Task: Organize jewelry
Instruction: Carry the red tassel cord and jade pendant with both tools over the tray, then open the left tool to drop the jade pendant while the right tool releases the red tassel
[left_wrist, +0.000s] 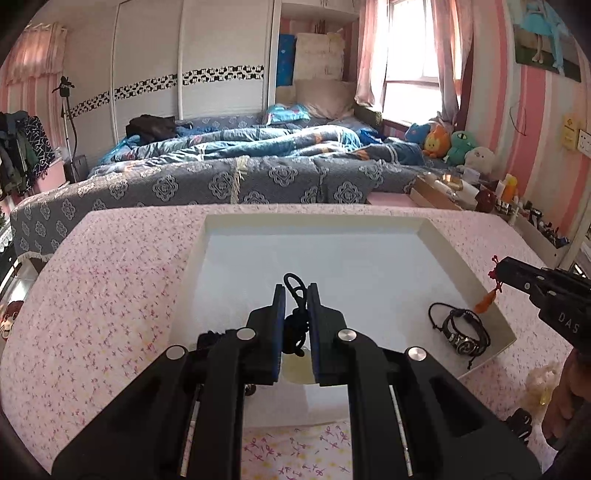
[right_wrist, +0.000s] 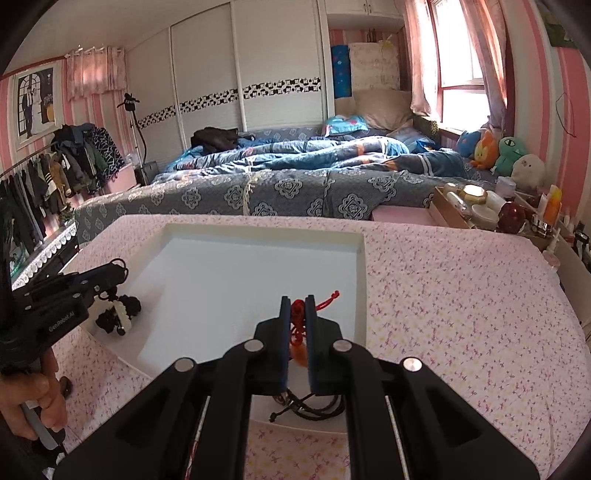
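The left gripper is clamped on a black cord, a pale pendant dangling over the tray's near-left part, seemingly for setting down. A bracelet lies at the tray's near-right corner. The right gripper pinches a red cord with an orange bead above that corner. Both pendants are partly hidden by the 2 pairs of fingers.

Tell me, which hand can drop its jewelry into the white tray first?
Probably either; the left gripper, shut on the black cord pendant, hangs nearer the white tray's middle, the right gripper with its red knotted charm nearer the edge.
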